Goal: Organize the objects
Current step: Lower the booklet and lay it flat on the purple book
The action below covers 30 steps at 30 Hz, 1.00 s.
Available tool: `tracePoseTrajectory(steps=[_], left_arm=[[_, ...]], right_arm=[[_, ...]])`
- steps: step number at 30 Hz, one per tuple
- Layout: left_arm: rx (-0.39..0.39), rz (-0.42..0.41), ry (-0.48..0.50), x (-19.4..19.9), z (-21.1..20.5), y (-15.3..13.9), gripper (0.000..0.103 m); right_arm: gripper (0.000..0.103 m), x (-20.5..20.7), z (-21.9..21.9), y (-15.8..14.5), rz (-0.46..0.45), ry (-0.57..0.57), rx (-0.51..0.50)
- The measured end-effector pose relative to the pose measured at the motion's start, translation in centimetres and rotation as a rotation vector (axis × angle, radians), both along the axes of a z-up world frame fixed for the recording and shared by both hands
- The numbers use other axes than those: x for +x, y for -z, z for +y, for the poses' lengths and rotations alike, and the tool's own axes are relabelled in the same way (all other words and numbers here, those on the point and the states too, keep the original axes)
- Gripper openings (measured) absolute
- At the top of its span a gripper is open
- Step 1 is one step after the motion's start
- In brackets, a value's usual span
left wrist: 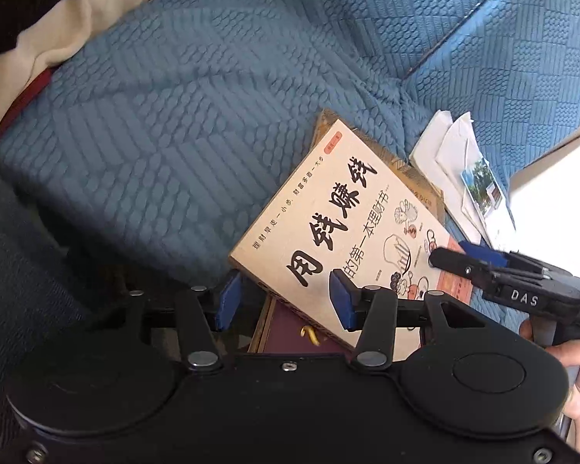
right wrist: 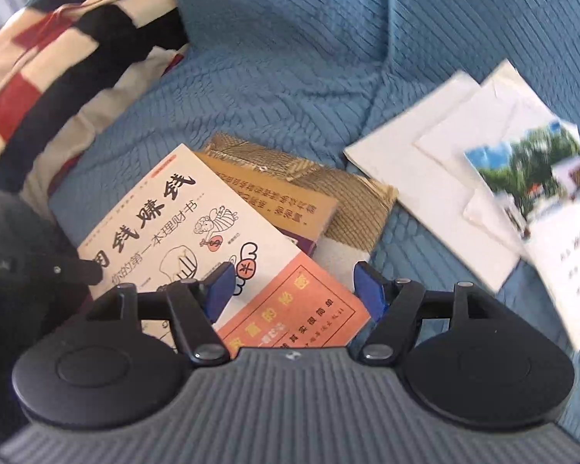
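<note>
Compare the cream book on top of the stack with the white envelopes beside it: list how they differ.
The cream book carries bold black characters, cartoon drawings and an orange corner panel; the white envelopes are blank. The book is thick and rests on other books; the envelopes are thin and lie directly on the blue cover. The book sits between both grippers' open fingers; the envelopes are untouched, with a photo card overlapping them. Both lie flat.

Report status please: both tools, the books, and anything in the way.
Left tool open, astride near corner of top book. Right tool open, over its orange corner. Book atop stack on blue sofa cover. Loose papers beside, apart.
</note>
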State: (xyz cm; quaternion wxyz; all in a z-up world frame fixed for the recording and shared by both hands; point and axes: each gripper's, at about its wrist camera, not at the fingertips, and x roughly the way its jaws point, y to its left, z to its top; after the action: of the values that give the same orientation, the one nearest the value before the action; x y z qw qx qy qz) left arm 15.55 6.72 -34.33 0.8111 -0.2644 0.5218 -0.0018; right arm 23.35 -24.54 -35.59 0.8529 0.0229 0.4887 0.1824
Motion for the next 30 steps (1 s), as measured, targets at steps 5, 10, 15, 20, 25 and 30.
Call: tracePoseTrajectory(steps=[5,10,15,20,25,30], left_arm=[[0.006,-0.035,0.029,1.1,0.0,-0.5,0.046],[0.017,-0.07,0.083,2.3,-0.9,-1.0,0.043],[-0.011,-0.109,0.144,3.2,-1.8,-1.4,0.027],[-0.013,-0.11,0.195,3.7,-2.9,-1.4,0.023],[0.009,-0.11,0.163,2.8,-2.4,-1.7,0.024],[0.005,-0.064,0.078,1.2,-0.8,-1.4,0.039]], right_arm=[[0.071,-1.1,0.2,-0.2,0.013,-0.024,-0.019],[0.065,-2.4,0.8,-0.6,0.009,-0.061,-0.056],[0.044,-3.7,1.5,-1.3,-0.014,-0.087,-0.115],[0.03,-4.9,1.8,-1.8,-0.023,-0.088,-0.13],[0.028,-6.0,2.3,-1.9,-0.016,-0.042,-0.12],[0.026,-7.4,3.1,-1.8,0.008,0.026,-0.134]])
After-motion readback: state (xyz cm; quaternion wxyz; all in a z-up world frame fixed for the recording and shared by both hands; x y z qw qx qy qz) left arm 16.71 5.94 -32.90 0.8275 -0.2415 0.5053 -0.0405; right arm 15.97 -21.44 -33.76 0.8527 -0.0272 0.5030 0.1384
